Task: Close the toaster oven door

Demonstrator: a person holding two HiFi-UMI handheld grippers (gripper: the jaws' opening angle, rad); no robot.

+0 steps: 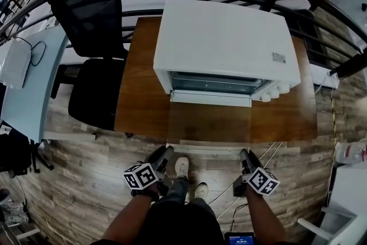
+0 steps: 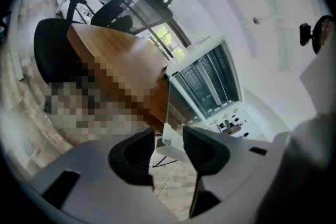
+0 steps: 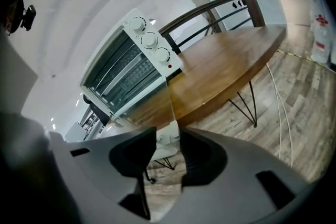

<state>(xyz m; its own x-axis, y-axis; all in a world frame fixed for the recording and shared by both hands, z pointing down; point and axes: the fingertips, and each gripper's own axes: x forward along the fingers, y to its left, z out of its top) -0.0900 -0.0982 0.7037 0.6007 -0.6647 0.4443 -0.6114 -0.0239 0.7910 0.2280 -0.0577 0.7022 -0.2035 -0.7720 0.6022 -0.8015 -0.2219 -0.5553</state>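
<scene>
While the white box-shaped toaster oven [image 1: 223, 37] sits at the far middle of the brown wooden table [image 1: 137, 94], its clear glass door [image 1: 209, 123] lies folded down flat towards the person. That leaves the dark cavity with its wire racks [image 1: 215, 83] open to view. The door's pale handle bar [image 2: 171, 140] runs along its near edge, level with the near edge of the table.

Both tongs are up at that bar. The left gripper [image 1: 166, 152] is at the left end and the right gripper [image 1: 243, 153] at the right end. In the left gripper view the jaws stand wide apart, with the white end of the handle showing in the gap. The right gripper view shows much the same, with jaws apart and slightly narrower and the handle between them. In neither view can the pads be seen pressing on the bar, so neither gripper seems to have a firm hold yet.

By this reading the approach is done and the closing itself has not begun, since the door is fully open. The next move probably calls for the jaws to close on the bar, or to hook under it. The near edge would then be lifted and swung up and away in an arc about the hinge at the oven's front. Both ends should rise together, so that the glass does not twist.

A black office chair [image 1: 94, 66] stands at the table's left, well apart from the work.
</scene>
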